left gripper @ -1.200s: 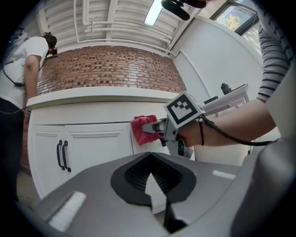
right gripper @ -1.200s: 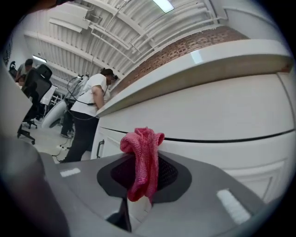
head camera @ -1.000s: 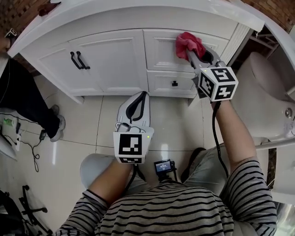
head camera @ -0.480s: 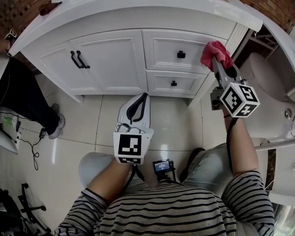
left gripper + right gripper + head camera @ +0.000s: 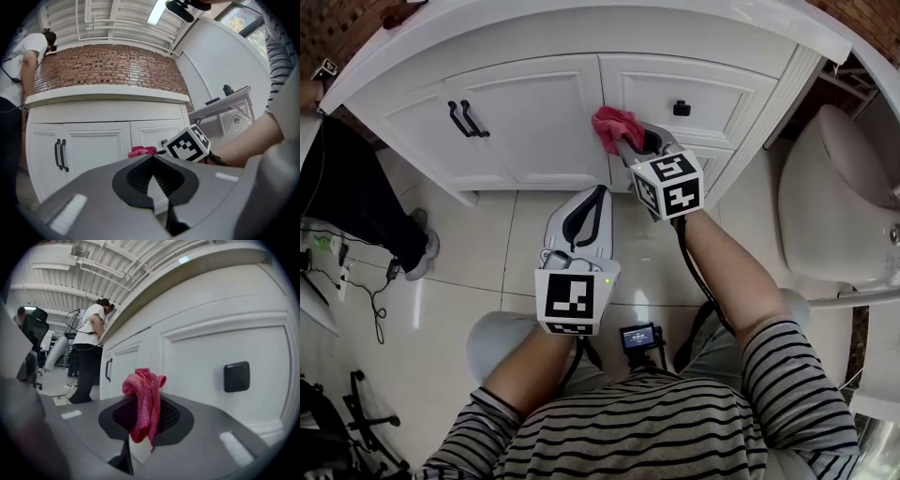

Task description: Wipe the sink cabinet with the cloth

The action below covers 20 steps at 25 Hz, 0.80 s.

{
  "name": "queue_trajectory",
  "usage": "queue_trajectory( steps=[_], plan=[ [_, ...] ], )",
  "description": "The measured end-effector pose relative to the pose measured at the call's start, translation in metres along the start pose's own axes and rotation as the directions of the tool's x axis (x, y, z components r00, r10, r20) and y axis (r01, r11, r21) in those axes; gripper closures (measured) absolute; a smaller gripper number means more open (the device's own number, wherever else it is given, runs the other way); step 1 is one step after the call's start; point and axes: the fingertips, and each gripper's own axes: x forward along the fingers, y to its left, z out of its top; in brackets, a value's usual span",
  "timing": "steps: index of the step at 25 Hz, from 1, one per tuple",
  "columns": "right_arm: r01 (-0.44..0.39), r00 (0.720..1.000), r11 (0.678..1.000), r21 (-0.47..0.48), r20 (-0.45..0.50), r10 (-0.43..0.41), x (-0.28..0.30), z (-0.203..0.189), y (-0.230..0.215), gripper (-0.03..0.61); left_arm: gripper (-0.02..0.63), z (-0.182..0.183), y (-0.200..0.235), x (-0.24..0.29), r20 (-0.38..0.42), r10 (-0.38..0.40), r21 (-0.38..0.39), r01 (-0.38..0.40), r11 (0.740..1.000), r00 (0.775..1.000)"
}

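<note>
The white sink cabinet (image 5: 534, 112) stands in front of me, with doors on the left and drawers on the right. My right gripper (image 5: 623, 142) is shut on a bunched red cloth (image 5: 610, 127), which presses against the cabinet front at the seam between the door and the drawers. In the right gripper view the red cloth (image 5: 144, 401) hangs between the jaws beside a drawer with a black knob (image 5: 236, 376). My left gripper (image 5: 582, 217) hangs lower, over the floor, shut with nothing in it. The left gripper view shows the cabinet (image 5: 93, 145) and the cloth (image 5: 142, 151) ahead.
Black door handles (image 5: 467, 119) sit on the left door and a black knob (image 5: 681, 108) on the upper drawer. A white toilet (image 5: 834, 187) stands at the right. A person in dark trousers (image 5: 347, 197) stands at the left. Pale floor tiles (image 5: 469, 281) lie below.
My right gripper has swept the red cloth from the cabinet's right edge leftward and down to the seam between the door and the drawers. The left gripper has stayed still.
</note>
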Motion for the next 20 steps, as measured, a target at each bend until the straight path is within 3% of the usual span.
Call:
queue_trajectory(
  steps=[6,15,17,20],
  plan=[
    [0.159,0.987,0.986,0.047,-0.023,-0.158,-0.043,-0.022,-0.075,0.5,0.621,-0.002,-0.003,0.002,0.002,-0.016,-0.004,0.016,1.0,1.0],
    [0.347,0.938,0.932,0.103,-0.048,-0.343,-0.144,-0.041,-0.175,0.485,0.621,-0.002,-0.022,0.005,-0.006,-0.047,0.001,0.047,0.999,0.999],
    [0.396,0.918,0.911,0.112,-0.054,-0.392,-0.164,-0.045,-0.19,0.495,0.621,0.0,-0.023,0.004,0.002,-0.043,0.009,0.043,0.999,0.999],
    [0.447,0.893,0.871,0.202,-0.041,-0.449,-0.186,-0.047,-0.197,0.503,0.621,0.001,-0.02,0.002,0.003,-0.034,0.001,0.034,0.999,0.999]
  ],
)
